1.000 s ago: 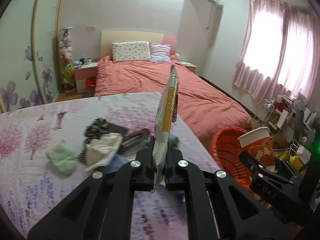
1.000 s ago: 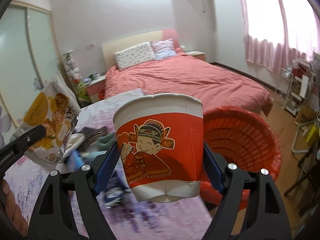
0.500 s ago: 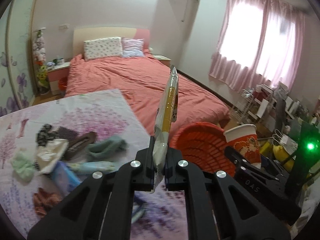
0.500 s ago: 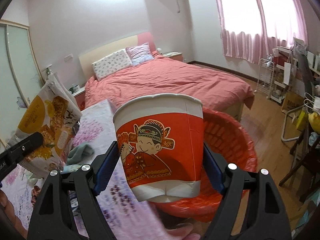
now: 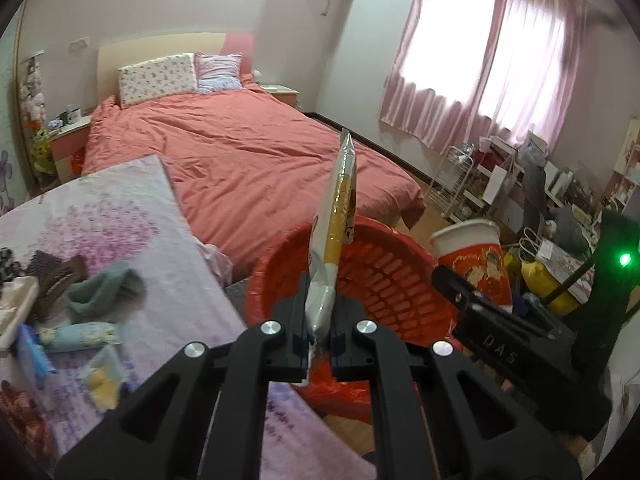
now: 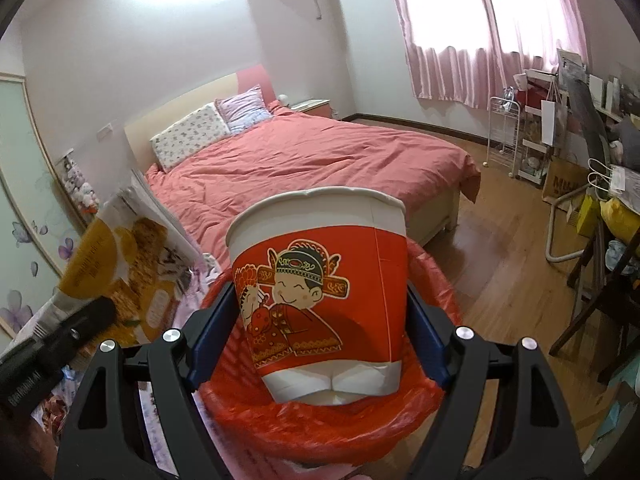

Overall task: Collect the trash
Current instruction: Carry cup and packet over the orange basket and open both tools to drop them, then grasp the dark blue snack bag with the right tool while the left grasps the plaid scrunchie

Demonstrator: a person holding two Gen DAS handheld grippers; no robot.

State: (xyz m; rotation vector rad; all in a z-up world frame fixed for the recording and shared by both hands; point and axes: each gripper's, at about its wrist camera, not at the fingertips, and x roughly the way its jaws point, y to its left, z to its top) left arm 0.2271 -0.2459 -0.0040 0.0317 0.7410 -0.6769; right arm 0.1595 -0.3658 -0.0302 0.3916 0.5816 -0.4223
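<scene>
My left gripper (image 5: 320, 320) is shut on a yellow-and-white snack bag (image 5: 338, 236), held edge-on and upright over the near rim of the red waste basket (image 5: 384, 276). A red-and-white paper cup (image 6: 320, 292) with a cartoon figure is clamped between the blue pads of my right gripper (image 6: 320, 316), directly above the red basket (image 6: 320, 428). The cup (image 5: 474, 264) and right gripper show at the right of the left wrist view; the snack bag (image 6: 120, 268) shows at the left of the right wrist view.
A table with a floral cloth (image 5: 120, 216) lies left, strewn with socks, tissues and small packets (image 5: 100, 292). A bed with a coral cover (image 5: 240, 148) stands behind the basket. Shelves, chairs and bags (image 6: 592, 208) crowd the right wall above the wooden floor.
Both grippers swung right, away from the table, and lowered over the red basket with the bag and cup still held. The basket now fills the space under both.
</scene>
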